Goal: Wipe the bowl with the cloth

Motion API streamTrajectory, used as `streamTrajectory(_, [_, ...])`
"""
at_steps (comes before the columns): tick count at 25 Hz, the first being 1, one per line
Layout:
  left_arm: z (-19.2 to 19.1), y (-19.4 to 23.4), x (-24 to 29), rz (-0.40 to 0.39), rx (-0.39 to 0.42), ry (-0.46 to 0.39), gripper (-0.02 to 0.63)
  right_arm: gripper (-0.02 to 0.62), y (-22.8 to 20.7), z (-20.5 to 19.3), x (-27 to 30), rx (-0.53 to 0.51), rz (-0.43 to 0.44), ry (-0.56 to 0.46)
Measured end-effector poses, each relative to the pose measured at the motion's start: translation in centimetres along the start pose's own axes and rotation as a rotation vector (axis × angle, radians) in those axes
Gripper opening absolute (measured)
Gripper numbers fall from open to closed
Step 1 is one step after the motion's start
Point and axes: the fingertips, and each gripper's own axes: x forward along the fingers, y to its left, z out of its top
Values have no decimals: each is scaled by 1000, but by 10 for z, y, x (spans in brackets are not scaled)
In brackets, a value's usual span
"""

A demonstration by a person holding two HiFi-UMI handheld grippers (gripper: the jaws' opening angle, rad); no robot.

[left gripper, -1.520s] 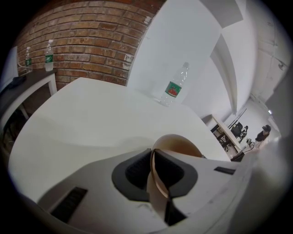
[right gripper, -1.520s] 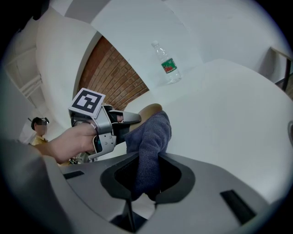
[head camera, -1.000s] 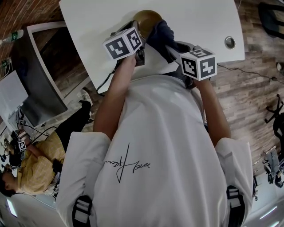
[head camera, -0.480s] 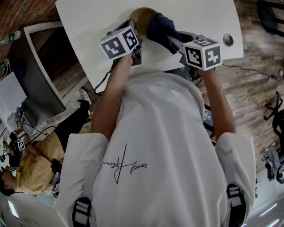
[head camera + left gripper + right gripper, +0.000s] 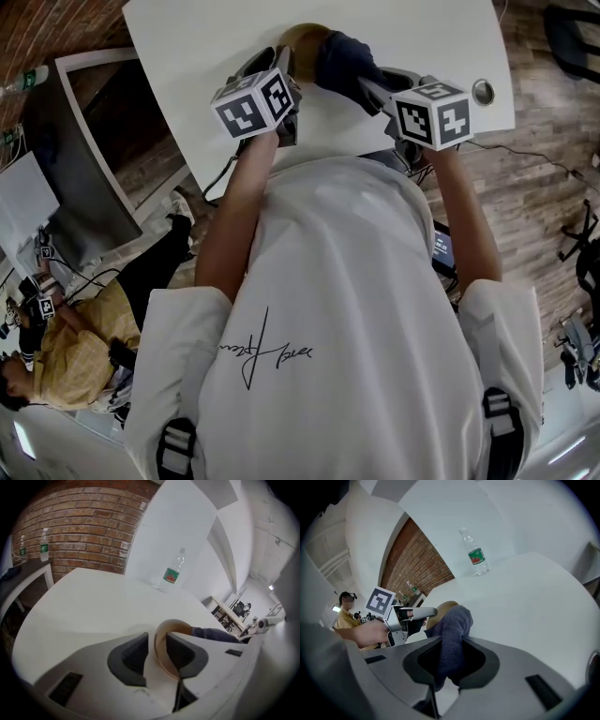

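1. The tan bowl [image 5: 164, 646] is on the white table [image 5: 422, 37], straight in front of the person. Its rim stands between the jaws of the left gripper [image 5: 157, 639].
2. Those jaws are opening. One dark pad stands clear of the rim and the other lies just beside the bowl's wall, so nothing clamps the bowl.
3. The dark blue-grey cloth [image 5: 454, 620] is clamped in the right gripper [image 5: 451, 656]. Its bunched end reaches forward to the bowl's side, touching or nearly so.
4. The step looks like a wipe that is pausing or ending, with the steadying grip being let go.
5. If wiping goes on, the next move calls for a fresh hold on the rim before the cloth pushes. An unheld bowl would likely slide on the smooth tabletop.
6. A water bottle [image 5: 172, 573] stands well apart, farther along the table. A round cable hole [image 5: 484, 91] lies to the right.
7. A seated person [image 5: 66, 352] is off to the left below the table. Nothing stands in the way of the cloth.
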Motion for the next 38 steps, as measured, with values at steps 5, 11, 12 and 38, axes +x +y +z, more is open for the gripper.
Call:
streamTrajectory(5, [15, -1, -16, -10, 15, -60, 147, 63, 3, 6, -4, -13, 12, -18])
streamTrajectory(11, [27, -6, -37, -26, 20, -123, 147, 63, 7, 8, -11, -22, 22, -43])
streamTrajectory(12, [29, -6, -41, -29, 19, -134, 147, 63, 8, 9, -12, -25, 23, -48])
streamTrajectory(38, [91, -58, -126, -155, 181, -392, 98, 63, 66, 95, -81, -180, 69, -346])
